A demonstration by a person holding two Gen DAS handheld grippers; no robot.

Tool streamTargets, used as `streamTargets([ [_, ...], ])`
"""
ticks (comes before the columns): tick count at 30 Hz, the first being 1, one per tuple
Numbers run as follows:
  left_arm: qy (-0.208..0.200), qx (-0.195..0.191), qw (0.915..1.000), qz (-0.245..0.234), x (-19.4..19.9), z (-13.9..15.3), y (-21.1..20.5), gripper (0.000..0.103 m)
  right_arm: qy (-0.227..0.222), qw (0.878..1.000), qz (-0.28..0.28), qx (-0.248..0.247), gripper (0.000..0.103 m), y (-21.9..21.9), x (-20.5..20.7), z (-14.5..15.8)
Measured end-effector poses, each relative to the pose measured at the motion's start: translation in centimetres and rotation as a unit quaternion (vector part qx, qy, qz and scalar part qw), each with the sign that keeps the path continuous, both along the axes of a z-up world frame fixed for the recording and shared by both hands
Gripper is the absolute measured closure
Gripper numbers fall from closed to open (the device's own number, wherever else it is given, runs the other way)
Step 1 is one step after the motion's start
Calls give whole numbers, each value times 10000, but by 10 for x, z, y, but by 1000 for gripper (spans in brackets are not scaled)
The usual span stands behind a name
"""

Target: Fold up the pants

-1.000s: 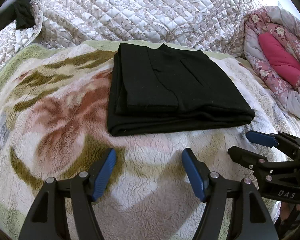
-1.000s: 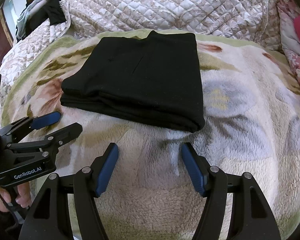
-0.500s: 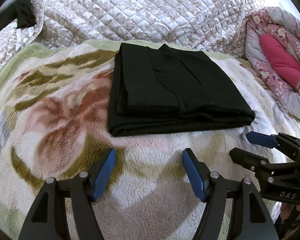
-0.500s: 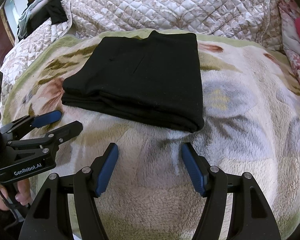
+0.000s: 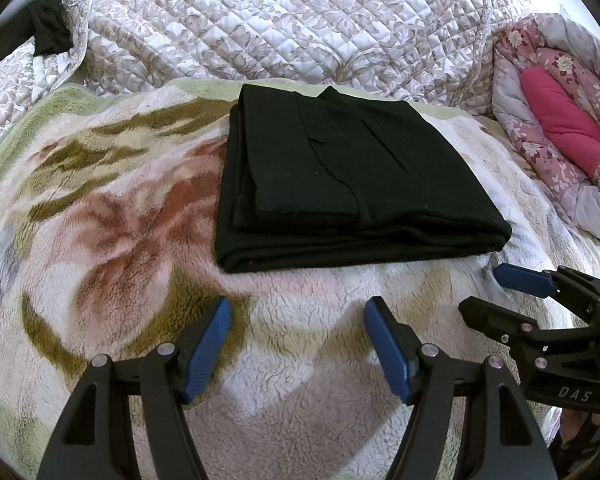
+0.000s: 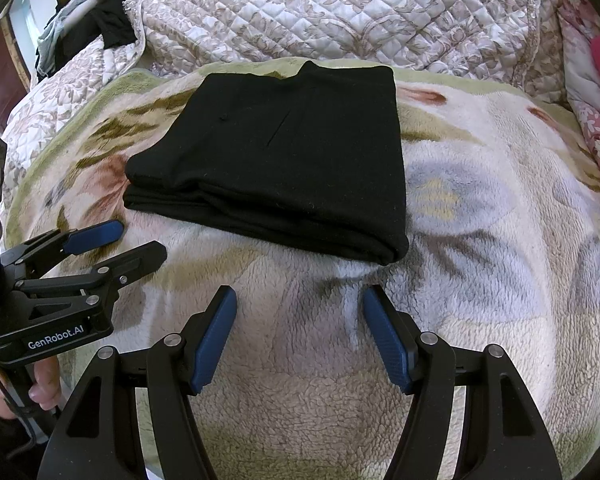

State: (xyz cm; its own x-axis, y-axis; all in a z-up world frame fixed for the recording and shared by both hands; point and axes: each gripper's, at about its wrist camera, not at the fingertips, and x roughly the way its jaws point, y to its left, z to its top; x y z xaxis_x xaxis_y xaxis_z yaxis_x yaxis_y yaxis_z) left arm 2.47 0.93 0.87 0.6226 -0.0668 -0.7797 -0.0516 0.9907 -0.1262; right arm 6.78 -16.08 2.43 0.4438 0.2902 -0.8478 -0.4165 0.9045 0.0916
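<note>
The black pants (image 5: 340, 184) lie folded into a flat rectangle on the fleece blanket (image 5: 112, 240), also seen from the right wrist as a dark stack (image 6: 284, 160). My left gripper (image 5: 298, 344) hovers open just in front of the pants' near edge, nothing between its blue pads. My right gripper (image 6: 300, 340) is open too, short of the pants' near right corner, and empty. Each gripper shows in the other's view: the right one (image 5: 496, 292) at the right edge, the left one (image 6: 136, 242) at the left edge, both apart from the cloth.
A quilted beige coverlet (image 5: 284, 24) rises behind the blanket. A pink floral bundle (image 5: 556, 120) lies at the right. Dark clothes (image 6: 108, 20) are heaped at the far left. A hand (image 6: 16, 388) grips the left gripper's handle.
</note>
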Motion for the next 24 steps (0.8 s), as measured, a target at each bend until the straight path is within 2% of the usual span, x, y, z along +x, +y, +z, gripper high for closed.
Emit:
streamTargets([
  [24,4,18,10000,-9,1,0,0,30,-12,10000,-8,-11,36,1,-1,-1],
])
